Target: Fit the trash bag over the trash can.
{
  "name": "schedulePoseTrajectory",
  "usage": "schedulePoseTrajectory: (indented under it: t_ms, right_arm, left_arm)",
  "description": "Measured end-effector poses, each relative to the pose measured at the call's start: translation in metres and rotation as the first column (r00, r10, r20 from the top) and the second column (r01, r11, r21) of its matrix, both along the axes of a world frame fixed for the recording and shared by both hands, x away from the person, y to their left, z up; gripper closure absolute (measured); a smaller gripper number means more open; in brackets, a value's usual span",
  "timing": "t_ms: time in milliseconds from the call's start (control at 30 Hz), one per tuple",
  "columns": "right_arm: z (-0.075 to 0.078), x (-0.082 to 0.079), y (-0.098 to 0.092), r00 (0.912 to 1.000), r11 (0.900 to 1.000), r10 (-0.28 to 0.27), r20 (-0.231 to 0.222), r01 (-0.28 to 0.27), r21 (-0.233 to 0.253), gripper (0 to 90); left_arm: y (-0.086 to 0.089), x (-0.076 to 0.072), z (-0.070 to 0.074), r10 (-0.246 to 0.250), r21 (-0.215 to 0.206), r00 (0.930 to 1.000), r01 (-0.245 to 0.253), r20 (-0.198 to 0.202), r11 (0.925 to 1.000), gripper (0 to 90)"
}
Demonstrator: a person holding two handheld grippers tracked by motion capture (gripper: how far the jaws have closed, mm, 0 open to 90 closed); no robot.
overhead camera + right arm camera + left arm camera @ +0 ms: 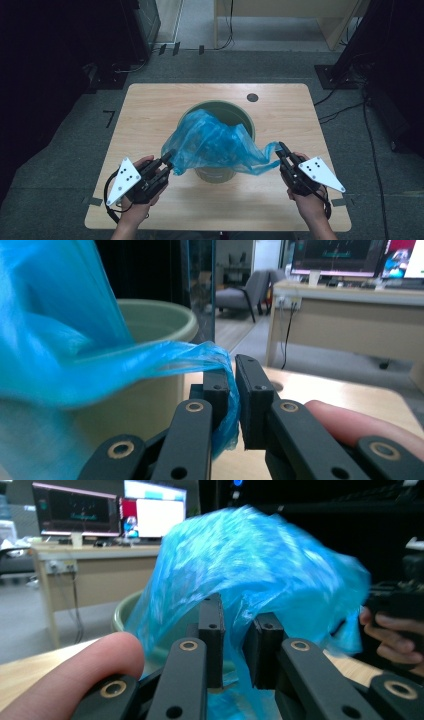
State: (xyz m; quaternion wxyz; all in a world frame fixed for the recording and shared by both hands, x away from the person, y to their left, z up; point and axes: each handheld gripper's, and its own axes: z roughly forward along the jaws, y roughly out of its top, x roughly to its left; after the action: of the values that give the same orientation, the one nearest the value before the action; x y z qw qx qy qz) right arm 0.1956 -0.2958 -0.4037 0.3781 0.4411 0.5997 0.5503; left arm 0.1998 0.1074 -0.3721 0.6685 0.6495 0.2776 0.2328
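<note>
We saw the thin blue plastic bag (212, 142) draped over the round pale green plastic bin (239, 113) at frame centre, hiding most of its rim and inside. The left gripper (168, 163) pinched the bag's left edge, the right gripper (280, 151) its right corner. The bin stood on a light wooden table (150, 112); dark grey floor around, monitors (75, 510) on a desk in the upper left of the left gripper view.

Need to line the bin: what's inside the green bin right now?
Part of the blue plastic bag drapes into the green bin; its far inner wall shows. The bottom is covered by the bag.
</note>
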Motion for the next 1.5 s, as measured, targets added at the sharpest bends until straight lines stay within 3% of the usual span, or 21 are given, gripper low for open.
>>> schedulePoseTrajectory:
  t_ms: [67,133,233,300,400,500,567,600,667,767,867,1033,1133,1200,1300,1500]
  right_arm:
    - [0.005,-0.002,-0.01,0.9998,0.999,-0.012,0.016,0.011,0.036,84.6]
    - [0.007,-0.001,-0.013,0.9999,0.999,-0.011,0.013,0.01,0.046,84.6]
    - [0.007,0.003,-0.007,0.9997,1.0,-0.023,-0.001,0.023,0.005,85.1]
    - [0.007,0.004,-0.003,0.9999,1.0,-0.016,0.0,0.016,-0.002,84.9]
    - [0.006,0.005,-0.001,0.9998,1.0,-0.02,-0.002,0.02,0.0,82.9]
    - [0.006,0.007,-0.003,0.9999,1.0,-0.015,-0.003,0.015,0.018,76.2]
    - [0.009,0.006,-0.004,0.9996,0.999,0.022,0.015,-0.023,0.045,59.0]
    - [0.009,0.006,-0.004,0.9996,0.999,0.022,0.015,-0.023,0.045,59.0]
    - [0.012,0.002,-0.002,0.9977,0.998,0.045,0.05,-0.047,0.041,48.1]
    - [0.016,-0.002,-0.001,0.9938,0.995,0.084,0.074,-0.087,0.046,41.1]
    - [0.019,-0.006,-0.002,0.9914,0.994,0.095,0.09,-0.1,0.05,40.6]
    - [0.024,-0.005,-0.013,0.9973,0.997,0.021,0.07,-0.027,0.077,48.4]
    - [0.026,-0.004,-0.019,0.9973,0.994,0.021,0.071,-0.028,0.104,48.3]
    - [0.03,-0.006,-0.025,0.9955,0.99,0.032,0.089,-0.044,0.134,43.7]
    - [0.036,-0.005,-0.025,0.9938,0.99,0.015,0.11,-0.03,0.137,39.3]
    - [0.044,-0.006,-0.022,0.9888,0.986,0.057,0.138,-0.077,0.148,31.7]
  left_arm:
    - [0.006,0.001,0.0,-0.007,-0.023,1.0,0.007,-0.005,0.9997,78.3]
    - [0.006,0.007,-0.002,0.026,0.007,0.9992,-0.026,-0.03,0.9996,78.3]
    - [0.004,0.012,-0.004,0.032,0.005,0.9977,-0.032,-0.059,0.9995,78.8]
    - [0.006,0.014,-0.005,0.031,-0.028,0.9969,-0.033,-0.073,0.999,78.8]
    - [0.007,0.016,-0.004,0.051,-0.034,0.9956,-0.054,-0.079,0.998,78.8]
    - [0.008,0.018,-0.003,0.06,-0.031,0.9947,-0.063,-0.084,0.9975,78.9]
    - [0.006,0.017,-0.001,0.066,-0.029,0.9948,-0.068,-0.078,0.9973,79.1]
    - [0.005,0.017,0.0,0.068,-0.025,0.9952,-0.07,-0.071,0.9972,79.1]
    - [0.001,0.015,0.003,0.07,-0.021,0.9958,-0.071,-0.059,0.9972,79.2]
    - [-0.003,0.015,0.007,0.071,-0.022,0.996,-0.073,-0.053,0.9971,79.4]
    - [-0.004,0.015,0.009,0.069,-0.026,0.9964,-0.071,-0.049,0.9971,79.3]
    - [-0.007,0.015,0.014,0.067,-0.016,0.997,-0.068,-0.04,0.9976,80.0]
    - [-0.007,0.016,0.017,0.067,-0.011,0.997,-0.067,-0.038,0.9977,80.1]
    - [-0.009,0.017,0.021,0.061,-0.019,0.9976,-0.062,-0.033,0.9979,80.1]
    - [-0.011,0.017,0.024,0.056,-0.022,0.9979,-0.057,-0.031,0.9981,80.2]
    - [-0.023,0.021,0.029,0.033,-0.023,0.9989,-0.034,-0.032,0.9992,80.6]
